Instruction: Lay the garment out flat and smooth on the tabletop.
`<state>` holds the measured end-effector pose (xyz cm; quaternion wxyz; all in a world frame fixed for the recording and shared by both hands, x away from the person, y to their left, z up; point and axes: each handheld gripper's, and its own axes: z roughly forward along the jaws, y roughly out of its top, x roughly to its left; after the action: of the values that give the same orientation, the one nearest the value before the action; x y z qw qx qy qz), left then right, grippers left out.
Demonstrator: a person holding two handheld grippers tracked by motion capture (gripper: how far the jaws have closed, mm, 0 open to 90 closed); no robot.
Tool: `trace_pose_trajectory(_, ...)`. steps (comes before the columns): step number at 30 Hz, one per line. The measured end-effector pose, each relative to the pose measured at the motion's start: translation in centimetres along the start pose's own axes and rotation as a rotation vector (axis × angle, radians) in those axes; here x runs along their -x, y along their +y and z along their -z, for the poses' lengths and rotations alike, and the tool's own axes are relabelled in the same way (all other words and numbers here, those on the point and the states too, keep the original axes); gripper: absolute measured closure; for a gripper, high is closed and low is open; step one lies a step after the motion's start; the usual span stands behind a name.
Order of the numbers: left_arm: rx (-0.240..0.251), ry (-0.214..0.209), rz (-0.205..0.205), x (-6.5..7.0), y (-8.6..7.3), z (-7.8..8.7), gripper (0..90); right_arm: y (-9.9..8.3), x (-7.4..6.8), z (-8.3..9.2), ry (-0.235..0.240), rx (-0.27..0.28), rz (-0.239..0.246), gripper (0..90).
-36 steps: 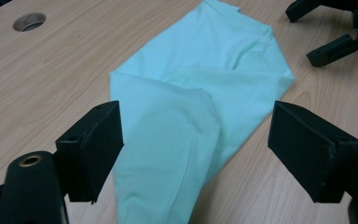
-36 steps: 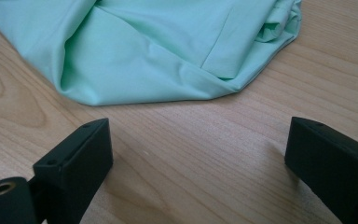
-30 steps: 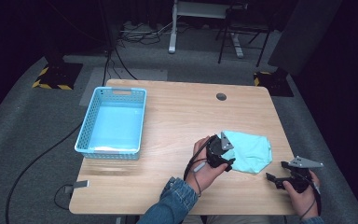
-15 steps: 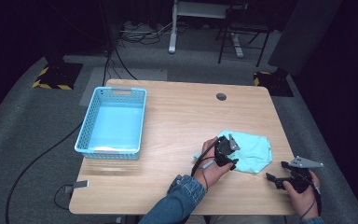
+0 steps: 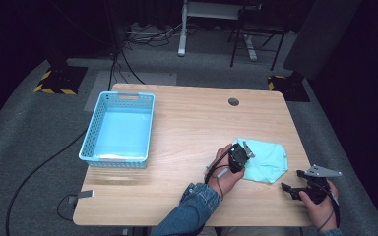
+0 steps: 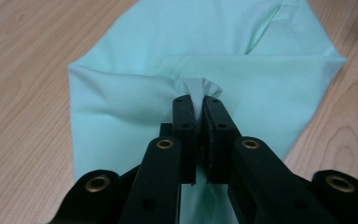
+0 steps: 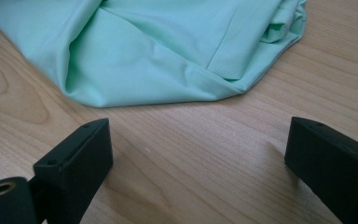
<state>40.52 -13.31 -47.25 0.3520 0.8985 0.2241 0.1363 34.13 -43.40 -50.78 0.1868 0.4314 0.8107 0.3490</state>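
left gripper [image 6: 198,105] had just closed its jaws on a pinch of the cloth [image 6: 135,112]; fabric bunched up between the pads. cloth lay crumpled on the table [image 5: 187,128], near the front right corner, well apart from the basket [image 5: 119,129] at the left. right gripper [image 7: 198,149] stood with jaws wide apart, empty, just beside the cloth's near edge, above bare wood
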Motion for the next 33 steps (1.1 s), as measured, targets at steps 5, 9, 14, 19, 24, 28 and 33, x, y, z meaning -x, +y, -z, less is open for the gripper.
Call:
trace_pose_trajectory(5,0.034,0.006,0.008,-0.2,0.3,1.2,84.6,0.0,0.0,0.0,0.000,0.000,0.000,7.3)
trace_pose_trajectory(9,0.057,0.019,0.016,-0.6,0.6,2.3,84.6,0.0,0.0,0.0,0.000,0.000,0.000,7.3)
trace_pose_trajectory(14,0.082,0.037,0.048,-1.7,0.5,3.3,84.6,0.0,0.0,0.0,0.000,-0.001,0.000,7.3)
trace_pose_trajectory(19,0.094,0.073,0.082,-3.1,-0.1,4.7,84.6,0.0,0.0,0.0,0.002,-0.001,0.000,7.3)
trace_pose_trajectory(24,0.104,0.114,0.118,-4.5,-1.0,5.9,84.7,0.1,0.1,-0.1,0.002,-0.001,0.001,7.3)
trace_pose_trajectory(28,0.091,0.169,0.170,-6.0,-2.5,7.0,84.6,0.1,0.1,-0.1,0.002,-0.002,0.002,7.3)
trace_pose_trajectory(33,0.092,0.283,0.307,-8.1,-5.8,7.9,47.3,0.1,0.1,-0.1,0.002,-0.002,0.002,7.3)
